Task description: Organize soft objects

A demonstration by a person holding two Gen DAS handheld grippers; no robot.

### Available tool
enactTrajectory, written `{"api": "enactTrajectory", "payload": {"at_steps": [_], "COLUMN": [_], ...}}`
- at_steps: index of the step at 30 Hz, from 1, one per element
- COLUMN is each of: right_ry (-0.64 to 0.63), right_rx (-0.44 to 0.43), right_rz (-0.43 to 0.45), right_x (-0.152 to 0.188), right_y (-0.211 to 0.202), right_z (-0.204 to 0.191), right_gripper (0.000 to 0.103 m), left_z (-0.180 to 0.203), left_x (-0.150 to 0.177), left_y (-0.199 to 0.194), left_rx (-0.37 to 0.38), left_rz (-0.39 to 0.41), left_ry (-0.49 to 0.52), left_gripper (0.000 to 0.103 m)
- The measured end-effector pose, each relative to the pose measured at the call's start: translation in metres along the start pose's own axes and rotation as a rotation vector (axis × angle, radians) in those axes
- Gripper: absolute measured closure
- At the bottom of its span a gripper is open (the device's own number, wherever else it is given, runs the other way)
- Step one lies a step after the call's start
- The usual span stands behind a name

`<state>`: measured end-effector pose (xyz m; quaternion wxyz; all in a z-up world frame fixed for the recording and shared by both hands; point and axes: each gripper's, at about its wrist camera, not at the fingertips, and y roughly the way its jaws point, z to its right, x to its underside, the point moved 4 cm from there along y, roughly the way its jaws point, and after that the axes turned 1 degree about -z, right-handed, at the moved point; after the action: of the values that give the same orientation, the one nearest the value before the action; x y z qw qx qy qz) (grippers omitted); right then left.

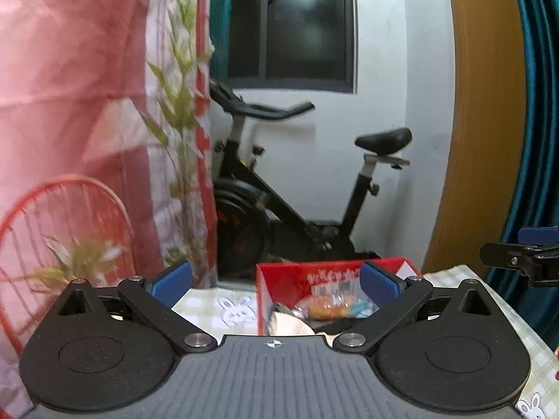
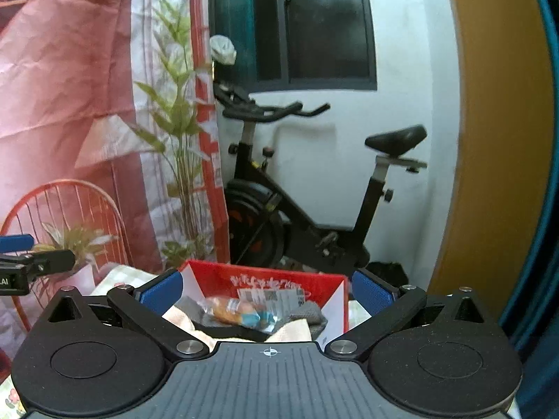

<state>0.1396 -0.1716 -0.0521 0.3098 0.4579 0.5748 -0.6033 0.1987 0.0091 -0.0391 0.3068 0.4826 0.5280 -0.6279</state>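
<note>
Both claws wide and empty – left gripper (image 1: 276, 281), right gripper (image 2: 267, 289) – red box (image 2: 279, 281) at 12 o'clock holds 1 crinkly snack packet (image 2: 241, 310), likely light and squashy – pinch its edge.
</note>
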Motion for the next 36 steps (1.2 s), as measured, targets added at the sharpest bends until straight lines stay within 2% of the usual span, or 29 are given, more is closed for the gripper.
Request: {"api": "enactTrajectory", "payload": {"at_steps": [5,10,17,34,36], "right_ry": [-0.009,0.056,0.007,-0.016,-0.013], "right_rx": [0.034,0.027,0.063,0.059,0.035], "right_rz": [0.039,0.058,0.084,0.112,0.103], "right_x": [-0.013,-0.023,-0.029,-0.042,-0.042], "right_y": [-0.035,-0.063,-0.093,-0.117,-0.117], "right_z": [-0.01,-0.012,-0.025,-0.033,-0.034], "right_gripper": [0.0,0.0,0.0,0.0,0.0], "left_z": [0.004,0.006,0.003,0.0,0.001], "left_x": [-0.02,-0.03,-0.033,-0.036,-0.035], "left_y": [-0.039,-0.07,-0.097,-0.11,-0.111], "left_rx": [0.005,-0.025,-0.033,-0.039,-0.042], "left_rz": [0.043,0.077,0.09,0.119,0.126], "left_ry": [-0.002,0.014,0.0,-0.001,-0.001], "left_gripper": [0.0,0.0,0.0,0.0,0.0]}}
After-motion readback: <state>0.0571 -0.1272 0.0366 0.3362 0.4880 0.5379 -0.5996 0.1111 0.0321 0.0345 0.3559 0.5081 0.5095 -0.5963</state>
